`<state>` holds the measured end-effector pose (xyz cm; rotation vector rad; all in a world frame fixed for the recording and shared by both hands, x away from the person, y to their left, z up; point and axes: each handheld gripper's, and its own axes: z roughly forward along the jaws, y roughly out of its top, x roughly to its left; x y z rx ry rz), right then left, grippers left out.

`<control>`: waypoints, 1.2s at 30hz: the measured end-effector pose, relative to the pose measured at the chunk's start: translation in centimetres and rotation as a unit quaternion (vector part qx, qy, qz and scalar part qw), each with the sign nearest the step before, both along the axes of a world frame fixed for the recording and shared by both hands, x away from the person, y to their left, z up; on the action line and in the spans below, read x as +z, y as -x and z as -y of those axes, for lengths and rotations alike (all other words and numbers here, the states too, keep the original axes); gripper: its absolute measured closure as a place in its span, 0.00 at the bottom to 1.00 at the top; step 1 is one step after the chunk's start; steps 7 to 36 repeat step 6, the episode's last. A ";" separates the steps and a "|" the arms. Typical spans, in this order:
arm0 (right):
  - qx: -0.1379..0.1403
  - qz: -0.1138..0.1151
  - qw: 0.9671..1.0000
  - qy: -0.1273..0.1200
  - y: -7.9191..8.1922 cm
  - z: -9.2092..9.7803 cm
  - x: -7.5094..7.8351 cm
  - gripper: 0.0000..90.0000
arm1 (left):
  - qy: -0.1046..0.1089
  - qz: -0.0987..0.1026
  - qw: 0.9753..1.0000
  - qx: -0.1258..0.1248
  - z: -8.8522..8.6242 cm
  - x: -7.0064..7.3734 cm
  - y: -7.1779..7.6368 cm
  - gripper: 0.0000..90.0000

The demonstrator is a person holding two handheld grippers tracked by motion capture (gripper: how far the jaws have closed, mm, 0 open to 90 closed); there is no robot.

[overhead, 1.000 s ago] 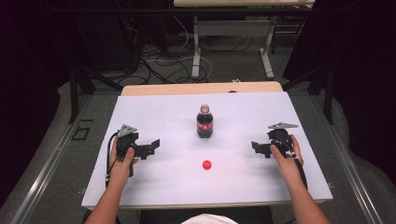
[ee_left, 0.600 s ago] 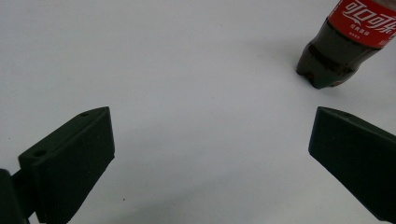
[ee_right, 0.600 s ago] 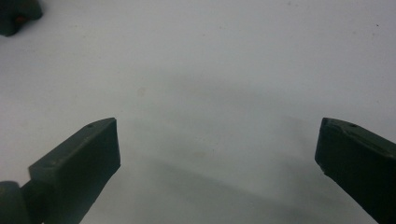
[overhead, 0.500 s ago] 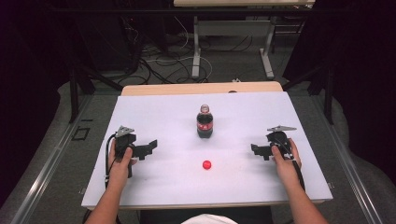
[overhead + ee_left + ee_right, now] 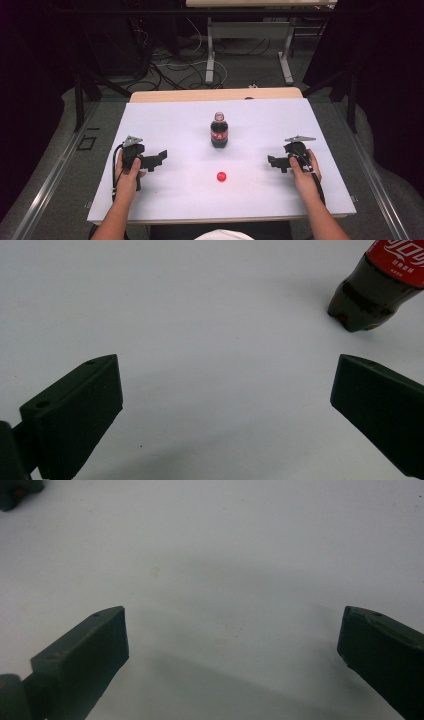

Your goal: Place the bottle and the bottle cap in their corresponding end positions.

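Observation:
A dark cola bottle (image 5: 219, 131) with a red label stands upright and uncapped near the middle of the white table (image 5: 170, 120). Its red cap (image 5: 221, 176) lies on the table in front of it. My left gripper (image 5: 161, 158) rests at the left, open and empty, pointing right toward the bottle. The left gripper view has the bottle's base (image 5: 367, 300) at its top right, well beyond the left gripper (image 5: 225, 385). At the right, my right gripper (image 5: 273, 163) is open and empty, pointing left. The right gripper (image 5: 232, 630) has bare table between its jaws, and a dark corner of the bottle (image 5: 17, 492) sits at top left.
A wooden table edge (image 5: 215, 94) runs behind the white surface. Beyond it are desk legs (image 5: 210, 55) and loose cables (image 5: 165, 65) on the floor. Dark curtains close in both sides.
Both grippers have drifted slightly downward toward the table; the right one sits a little lower and nearer the person. Bottle and cap have not moved.

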<state>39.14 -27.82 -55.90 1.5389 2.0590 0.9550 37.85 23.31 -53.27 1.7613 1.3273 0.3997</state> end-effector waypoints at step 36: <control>-0.002 -0.001 1.000 -0.001 0.0 -0.2 0.1 0.00 | 0.001 -0.001 1.000 0.001 0.0 0.0 0.0 0.01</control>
